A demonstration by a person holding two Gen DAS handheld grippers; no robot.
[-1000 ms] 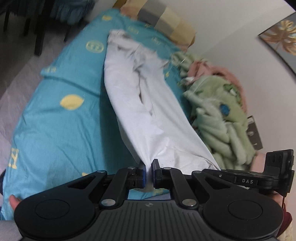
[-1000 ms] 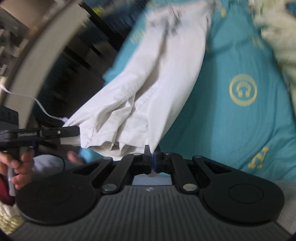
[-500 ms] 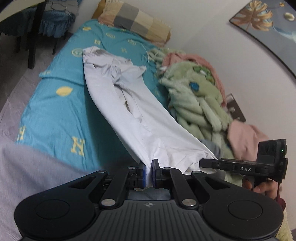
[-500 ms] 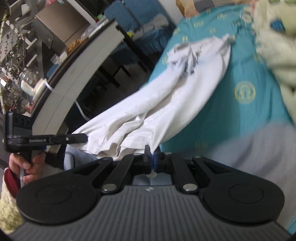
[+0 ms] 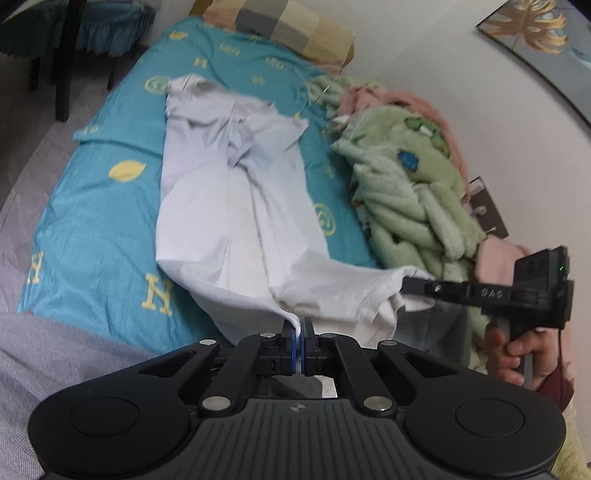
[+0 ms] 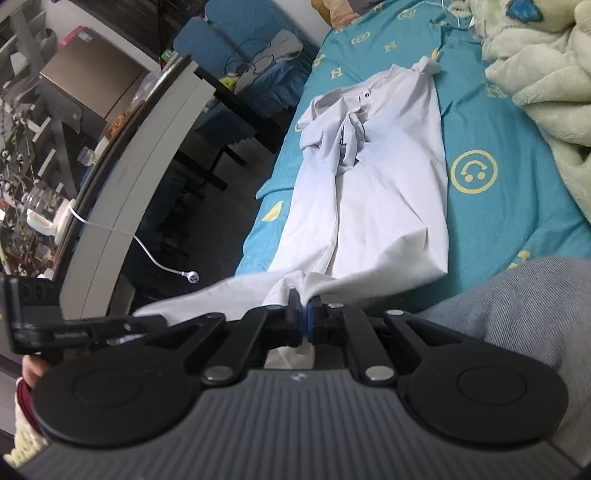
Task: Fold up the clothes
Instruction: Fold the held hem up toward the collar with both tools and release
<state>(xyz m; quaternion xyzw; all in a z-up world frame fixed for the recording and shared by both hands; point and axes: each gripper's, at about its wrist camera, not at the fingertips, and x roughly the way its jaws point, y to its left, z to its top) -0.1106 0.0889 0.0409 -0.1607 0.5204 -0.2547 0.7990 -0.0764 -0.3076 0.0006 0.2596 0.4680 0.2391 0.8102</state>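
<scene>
1. the white shirt (image 5: pixel 236 206) is laid lengthwise on the teal bed sheet (image 5: pixel 92 206), its long axis running from the near end of the bed toward the far end where the checked pillow (image 5: pixel 291 27) lies.
2. the collar end is seen resting flat on the sheet, far from both grippers; the hem end is lifted off the bed at its near edge.
3. the left gripper (image 5: pixel 297 332) is closed tight on one corner of the hem, a pinch of white cloth being trapped between its blue pads (image 5: pixel 293 341).
4. the right gripper (image 6: pixel 304 314) is likewise clamped on the other hem corner, with cloth bunched between the pads.
5. the hem is stretched between the two grippers, which are set side by side across the bed's width; neither is nearer the collar than the other.
6. the shirt therefore lies straight ahead of both sets of fingers, so a fold is judged to call for the hem being carried forward along the long axis toward the collar.
7. the green fleece blanket (image 5: pixel 410 184) is heaped along the wall-side edge of the bed, just beside the shirt, and could be caught if the right corner is swung wide.
</scene>
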